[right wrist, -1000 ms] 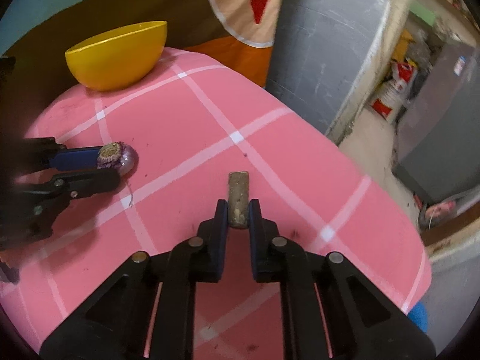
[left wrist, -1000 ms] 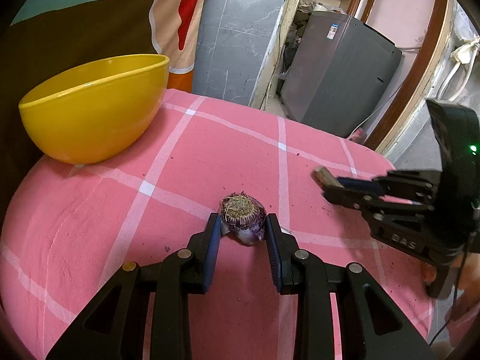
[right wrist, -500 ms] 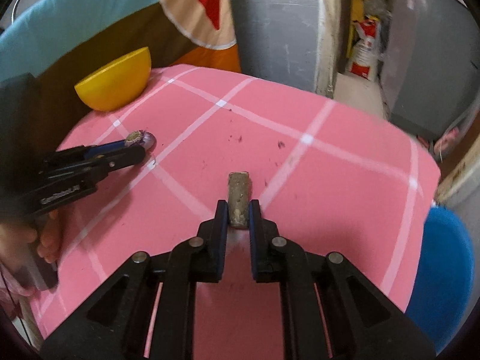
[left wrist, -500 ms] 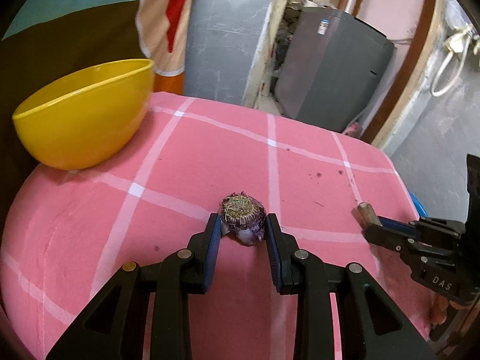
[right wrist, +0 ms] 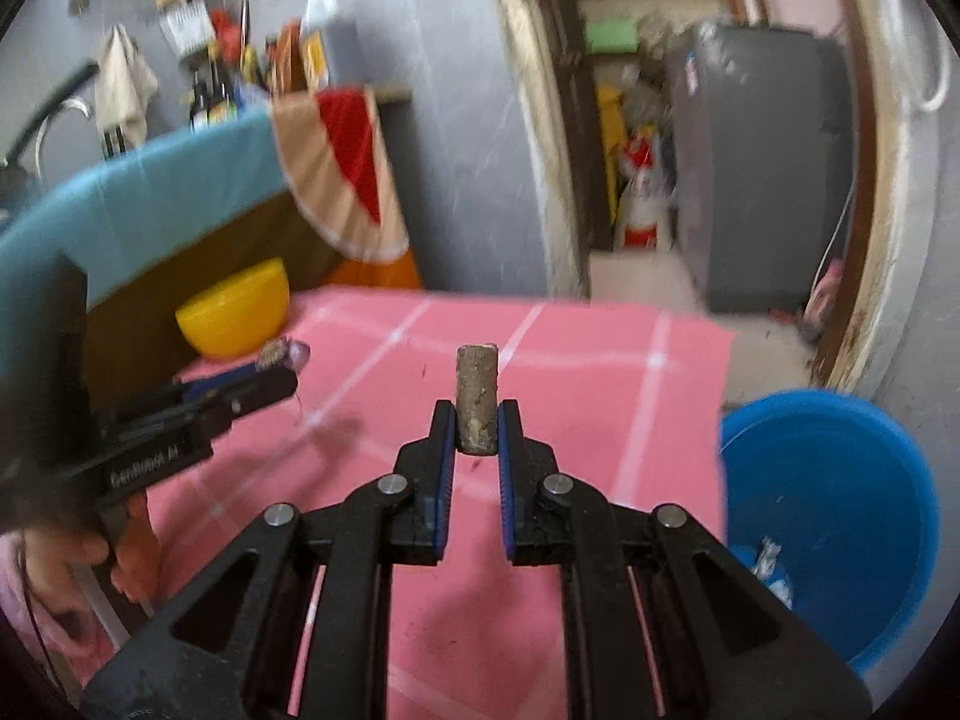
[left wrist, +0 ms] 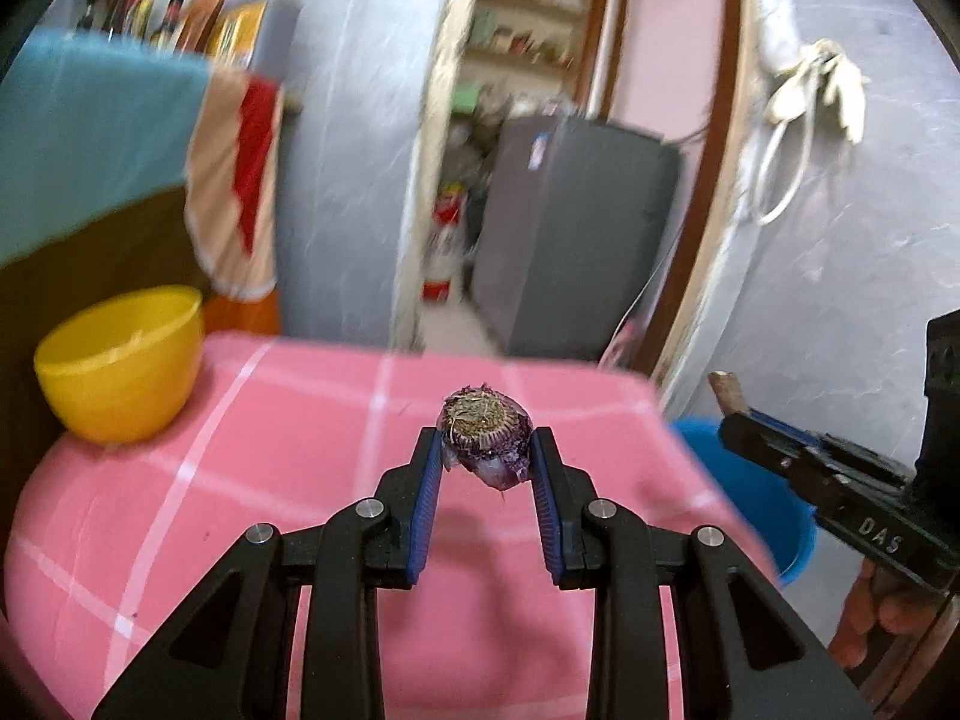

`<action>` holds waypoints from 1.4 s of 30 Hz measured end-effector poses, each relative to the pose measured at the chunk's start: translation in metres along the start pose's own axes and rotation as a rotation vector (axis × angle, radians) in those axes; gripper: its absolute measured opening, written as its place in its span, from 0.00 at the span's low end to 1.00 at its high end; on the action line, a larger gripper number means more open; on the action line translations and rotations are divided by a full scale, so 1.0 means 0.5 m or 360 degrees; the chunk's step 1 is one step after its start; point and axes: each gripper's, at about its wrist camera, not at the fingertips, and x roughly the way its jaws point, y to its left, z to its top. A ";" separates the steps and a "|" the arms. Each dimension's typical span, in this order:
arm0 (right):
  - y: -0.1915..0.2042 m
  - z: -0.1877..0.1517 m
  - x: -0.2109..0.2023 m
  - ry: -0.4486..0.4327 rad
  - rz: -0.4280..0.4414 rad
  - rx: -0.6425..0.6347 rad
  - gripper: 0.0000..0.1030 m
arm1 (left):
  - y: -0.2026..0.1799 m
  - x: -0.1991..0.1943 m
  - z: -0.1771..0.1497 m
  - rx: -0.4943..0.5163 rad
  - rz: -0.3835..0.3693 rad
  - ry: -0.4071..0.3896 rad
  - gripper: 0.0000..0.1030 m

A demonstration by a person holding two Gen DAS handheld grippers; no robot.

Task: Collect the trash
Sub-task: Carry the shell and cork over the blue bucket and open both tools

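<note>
Both claws have lifted off the pink checked cloth-covered desk (left wrist: 252, 480) since a second ago; each load now hangs in the air rather than resting on the cloth.

Left claw (left wrist: 487, 456) is clamped on the purple onion root-end scrap (left wrist: 485, 432), pads pressing both sides. Right claw (right wrist: 475, 429) is clamped on the short brown cylindrical stub (right wrist: 476, 399), which stands upright between the pads.

The round blue plastic bucket (right wrist: 840, 480) has come into view: on the floor just off the desk's right edge, below desk level. Right claw sits nearer to it, left claw further back over the desk. My read: pickup is done and this is the carry to the bucket, release not yet done.

Yellow plastic bowl (left wrist: 120, 366) sits at the desk's far left corner, well apart from the bucket.

Hard to make out:
- motion blur on the background, shelf items unreadable
- bucket contents: a few pale scraps, can't identify
- bucket rim is partly cut off by the desk edge in the left view
- the stub's material is unclear
</note>
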 end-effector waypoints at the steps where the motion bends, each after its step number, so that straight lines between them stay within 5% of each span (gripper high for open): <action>1: -0.006 0.004 -0.012 -0.0040 -0.0011 -0.0004 0.21 | -0.018 -0.007 0.008 0.0018 -0.0009 -0.0055 0.25; 9: -0.034 0.026 -0.127 -0.0438 -0.0225 -0.0051 0.21 | -0.137 -0.041 0.066 0.0133 -0.0078 -0.0380 0.25; 18: -0.107 0.022 -0.226 -0.0630 -0.0467 -0.0041 0.21 | -0.230 -0.014 0.086 0.0166 -0.0218 -0.0431 0.25; 33: -0.247 -0.023 -0.248 -0.0467 -0.0598 0.0136 0.21 | -0.382 0.096 0.057 0.0262 -0.0352 -0.0196 0.25; 42: -0.301 -0.040 -0.203 -0.0253 -0.0554 0.0283 0.21 | -0.402 0.195 0.039 0.0216 -0.0353 0.0181 0.25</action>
